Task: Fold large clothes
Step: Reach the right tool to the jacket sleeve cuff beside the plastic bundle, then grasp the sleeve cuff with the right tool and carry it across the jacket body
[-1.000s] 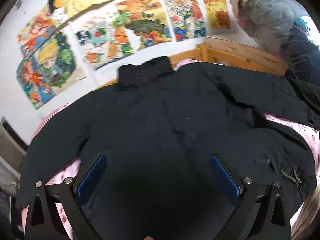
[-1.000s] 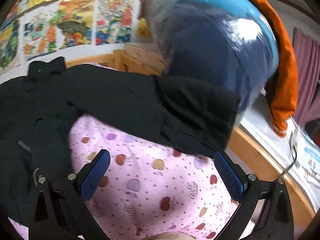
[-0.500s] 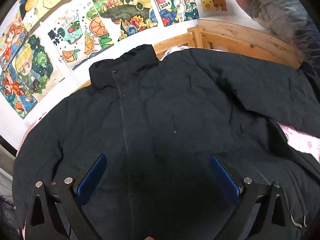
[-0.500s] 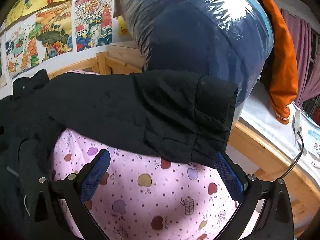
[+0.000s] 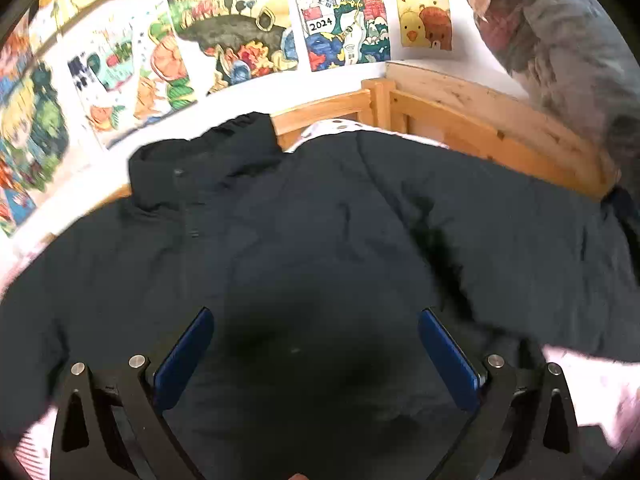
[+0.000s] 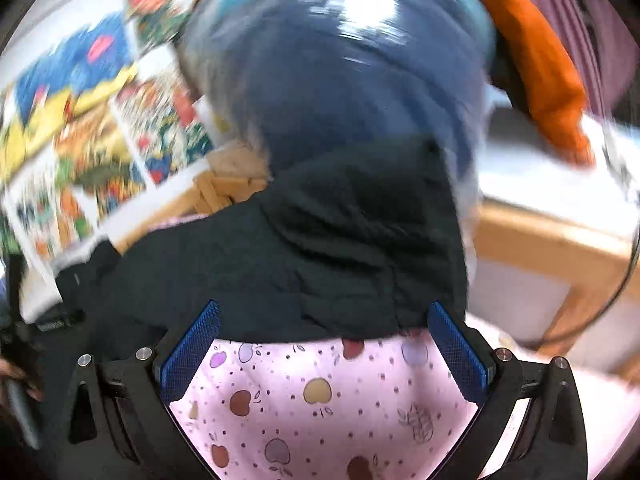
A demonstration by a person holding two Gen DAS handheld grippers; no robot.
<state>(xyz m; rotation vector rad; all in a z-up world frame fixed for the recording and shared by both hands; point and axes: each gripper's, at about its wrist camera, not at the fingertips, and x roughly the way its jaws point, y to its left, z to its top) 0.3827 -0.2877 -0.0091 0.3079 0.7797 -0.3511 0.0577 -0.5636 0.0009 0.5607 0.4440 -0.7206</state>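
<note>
The black jacket (image 5: pixel 320 240) lies spread front-up across a bed covered by a pink sheet (image 6: pixel 320 400) printed with apples. Its collar (image 5: pixel 204 160) points toward the poster-covered wall (image 5: pixel 240 32), just short of the wooden bed frame (image 5: pixel 460 120). One sleeve (image 5: pixel 520 232) stretches toward the right side of the left wrist view, running along the wooden rail; its cuff end (image 6: pixel 380 240) rests on the sheet in the right wrist view, close under a large plastic-wrapped blue bundle (image 6: pixel 340 80) with an orange cloth (image 6: pixel 552 80) draped behind it.

The left tool (image 5: pixel 316 352) hangs over the jacket's chest, its blue pads spread wide with only dark fabric between them, gripping nothing. The right tool (image 6: pixel 324 352) is likewise spread wide, holding nothing; the lower edge of the sleeve crosses between its pad tips, and whether they touch the cloth cannot be told. Bare sheet shows below that edge. The bundle and the bed rail close off the space beyond the cuff. The right wrist view is blurred.
</note>
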